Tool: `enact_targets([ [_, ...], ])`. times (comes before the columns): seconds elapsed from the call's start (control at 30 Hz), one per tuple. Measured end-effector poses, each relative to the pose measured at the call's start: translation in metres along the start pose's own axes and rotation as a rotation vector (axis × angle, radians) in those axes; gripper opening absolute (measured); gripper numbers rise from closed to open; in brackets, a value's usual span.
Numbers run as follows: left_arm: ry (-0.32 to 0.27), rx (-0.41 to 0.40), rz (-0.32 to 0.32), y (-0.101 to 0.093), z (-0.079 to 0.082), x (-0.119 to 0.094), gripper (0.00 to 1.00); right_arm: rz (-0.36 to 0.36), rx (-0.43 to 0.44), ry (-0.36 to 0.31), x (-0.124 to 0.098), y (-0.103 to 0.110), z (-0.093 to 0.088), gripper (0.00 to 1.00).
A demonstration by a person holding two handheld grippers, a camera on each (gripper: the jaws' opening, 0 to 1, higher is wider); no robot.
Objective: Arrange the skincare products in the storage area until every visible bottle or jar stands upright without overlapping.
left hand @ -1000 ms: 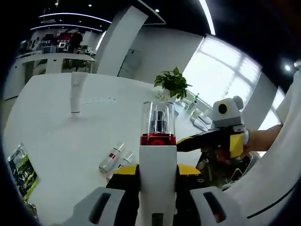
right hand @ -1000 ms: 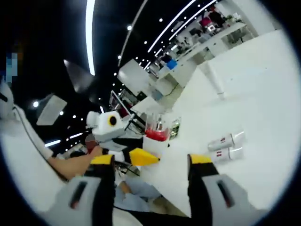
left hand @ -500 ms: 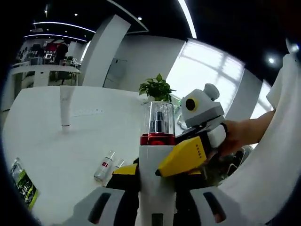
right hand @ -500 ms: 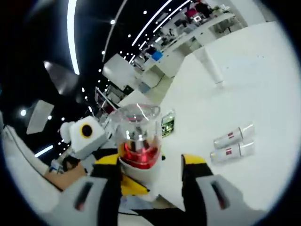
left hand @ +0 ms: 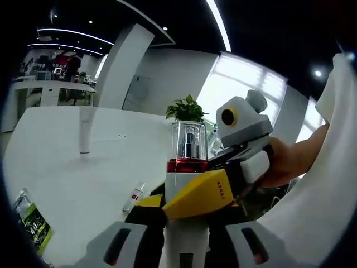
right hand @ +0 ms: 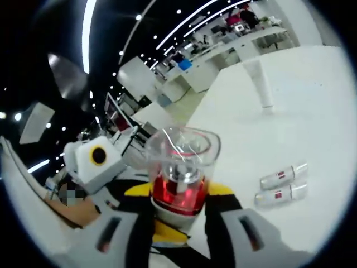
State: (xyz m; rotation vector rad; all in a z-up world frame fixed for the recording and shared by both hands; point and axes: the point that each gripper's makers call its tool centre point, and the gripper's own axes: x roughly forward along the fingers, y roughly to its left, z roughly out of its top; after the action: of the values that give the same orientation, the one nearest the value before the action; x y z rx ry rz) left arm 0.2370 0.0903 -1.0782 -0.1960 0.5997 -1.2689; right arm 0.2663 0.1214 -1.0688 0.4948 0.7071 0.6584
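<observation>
Red-collared and white-bodied, a pump bottle [left hand: 187, 184] with a clear cap stands between the jaws of the left gripper [left hand: 187, 245], which are closed against its lower body and hold it upright above the white table [left hand: 67, 173]. In the left gripper view the right gripper [left hand: 223, 178] comes in from the right, its yellow-tipped jaws pressed around the bottle below the red collar; one tip bears small dark letters too blurred to read. In the right gripper view the same bottle [right hand: 179, 181] sits between that gripper's [right hand: 178, 223] jaws, gripped at the collar. Two small tubes [right hand: 281, 185] with red label marks, unreadable, lie flat side by side on the table. A tall white tube [right hand: 260, 84] stands upright farther off. A green printed packet [left hand: 33, 220] lies near the table edge.
</observation>
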Motion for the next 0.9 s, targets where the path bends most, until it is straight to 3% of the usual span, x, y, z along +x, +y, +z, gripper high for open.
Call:
enact_targets([
  [0.33,-0.015,-0.059,0.088,0.025,-0.003,-0.024,0.29,0.045,-0.055,0.067,0.034,0.013,0.001,0.31],
  [0.67,-0.016,-0.078,0.22,0.036,0.003,-0.01,0.31,0.18,-0.122,0.119,0.035,0.005,0.01,0.31],
  [0.7,-0.011,-0.102,0.253,0.036,0.002,-0.008,0.32,0.229,-0.127,0.142,0.035,0.004,0.008,0.3],
  [0.77,-0.011,-0.115,0.27,0.036,0.002,-0.006,0.35,0.257,-0.154,0.14,0.035,0.003,0.009,0.3],
  [0.87,0.009,-0.149,0.303,0.038,-0.001,0.001,0.37,0.279,-0.176,0.135,0.033,-0.004,0.011,0.3],
  [0.9,0.049,-0.178,0.343,0.042,-0.007,0.004,0.39,0.287,-0.179,0.134,0.032,-0.009,0.012,0.3],
])
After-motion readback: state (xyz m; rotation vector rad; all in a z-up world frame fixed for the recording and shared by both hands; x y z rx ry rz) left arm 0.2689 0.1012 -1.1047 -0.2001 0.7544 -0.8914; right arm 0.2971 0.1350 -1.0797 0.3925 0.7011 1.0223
